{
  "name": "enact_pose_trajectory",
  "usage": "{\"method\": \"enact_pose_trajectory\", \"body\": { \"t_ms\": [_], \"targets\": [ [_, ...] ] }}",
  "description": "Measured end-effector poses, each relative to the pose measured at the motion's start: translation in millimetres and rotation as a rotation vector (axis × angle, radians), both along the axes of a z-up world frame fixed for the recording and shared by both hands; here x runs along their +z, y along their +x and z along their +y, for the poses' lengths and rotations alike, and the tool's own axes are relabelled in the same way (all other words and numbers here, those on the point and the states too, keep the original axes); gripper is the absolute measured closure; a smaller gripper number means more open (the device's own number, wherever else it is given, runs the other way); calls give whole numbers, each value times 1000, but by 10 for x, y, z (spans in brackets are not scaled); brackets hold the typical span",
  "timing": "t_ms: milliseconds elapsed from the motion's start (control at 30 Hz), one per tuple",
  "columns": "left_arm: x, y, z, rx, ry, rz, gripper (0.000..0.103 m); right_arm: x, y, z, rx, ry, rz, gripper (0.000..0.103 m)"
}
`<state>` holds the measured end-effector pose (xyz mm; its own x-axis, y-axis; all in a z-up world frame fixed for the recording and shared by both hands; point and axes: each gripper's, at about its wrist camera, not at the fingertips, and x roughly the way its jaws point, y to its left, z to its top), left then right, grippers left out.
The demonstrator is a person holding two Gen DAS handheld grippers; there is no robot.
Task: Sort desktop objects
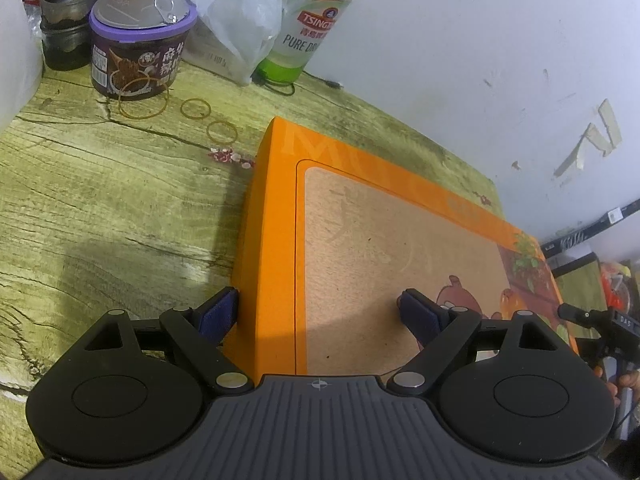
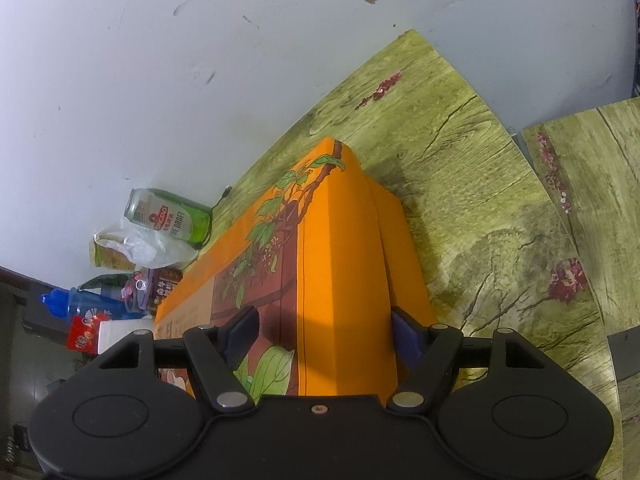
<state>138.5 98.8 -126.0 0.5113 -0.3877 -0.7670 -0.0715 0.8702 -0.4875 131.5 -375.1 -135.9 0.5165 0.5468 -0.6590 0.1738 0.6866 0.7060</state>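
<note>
Both tools (image 1: 318,312) (image 2: 324,334) angled down, astride box (image 1: 400,248) edges

Flat orange box (image 1: 400,240), leaf-printed lid, on wood-grain table (image 1: 120,200)

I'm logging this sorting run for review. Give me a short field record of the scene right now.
surface: wood-print table
main item: orange box, flat on the table
left tongs: straddle the box's left edge, one finger beside its side, one over the lid
right tongs: straddle the box's right edge
grip: contact not clear for either
back corner: beer can, purple-lidded tub, plastic bag
loose: rubber bands
</note>
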Motion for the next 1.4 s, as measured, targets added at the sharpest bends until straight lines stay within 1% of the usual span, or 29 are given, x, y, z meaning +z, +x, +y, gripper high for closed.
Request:
{"method": "enact_pose_trajectory", "body": {
  "t_ms": [533,867,1033,1267,1400],
  "targets": [
    [-31,23,14,-8,-3,28,14,37,-22,31,-2,-21,17,34],
    [-51,50,8,-11,-1,54,14,79,-1,87,17,-68,39,34],
    [-56,55,6,-9,2,56,13,125,25,136,38,-112,51,32],
    [-58,55,14,-5,4,61,13,179,48,169,50,-136,71,32],
    [-57,51,3,-8,15,64,13,186,63,186,57,-153,84,31]
  ]
}}
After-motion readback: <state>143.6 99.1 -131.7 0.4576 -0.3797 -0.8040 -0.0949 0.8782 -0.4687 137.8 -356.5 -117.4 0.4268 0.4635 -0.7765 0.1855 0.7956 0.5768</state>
